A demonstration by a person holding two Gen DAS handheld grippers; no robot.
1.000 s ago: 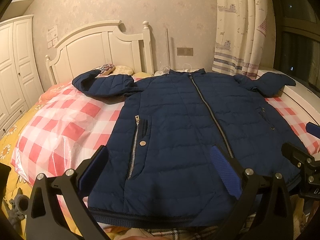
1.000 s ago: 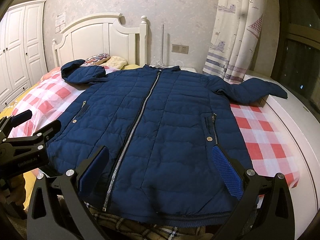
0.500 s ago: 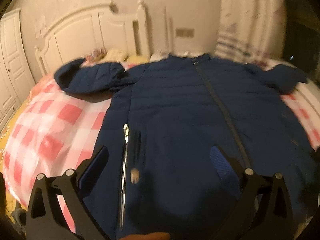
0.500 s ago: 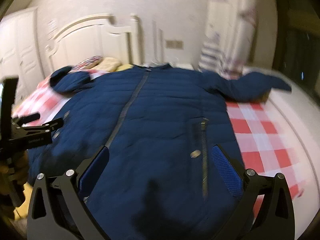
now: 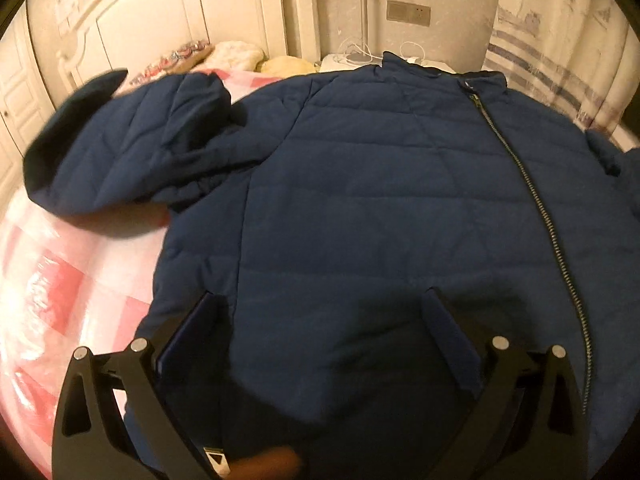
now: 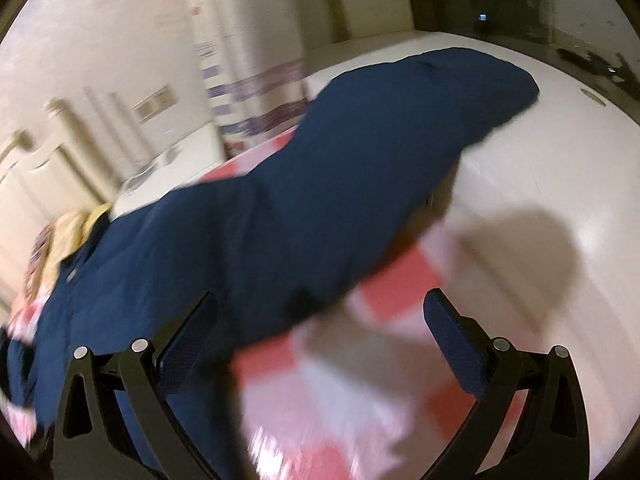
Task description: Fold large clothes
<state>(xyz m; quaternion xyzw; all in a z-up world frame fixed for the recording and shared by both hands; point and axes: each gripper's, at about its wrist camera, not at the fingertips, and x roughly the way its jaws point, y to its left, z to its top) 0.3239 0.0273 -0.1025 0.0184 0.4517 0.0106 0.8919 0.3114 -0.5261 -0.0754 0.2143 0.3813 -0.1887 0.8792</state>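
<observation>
A navy quilted jacket (image 5: 380, 200) lies face up and zipped on the bed, collar toward the headboard. Its left sleeve (image 5: 128, 152) is bent up near the pillows. My left gripper (image 5: 320, 320) hangs open low over the jacket's left front, nothing between its fingers. In the blurred right wrist view the jacket's right sleeve (image 6: 380, 160) stretches out toward the white ledge (image 6: 560, 152). My right gripper (image 6: 320, 320) is open above the spot where that sleeve meets the body, over the checked cover, holding nothing.
The bed has a red-and-white checked cover (image 5: 52, 300) under clear plastic. A white headboard (image 5: 180, 12) and pillows (image 5: 236, 54) are at the far end. A curtain (image 5: 560, 60) hangs at the right; a white window ledge runs beside the bed.
Both grippers moved forward and down over the jacket. The left now sits close over the left front; the right swung to the right toward the right sleeve. Both stayed open.
</observation>
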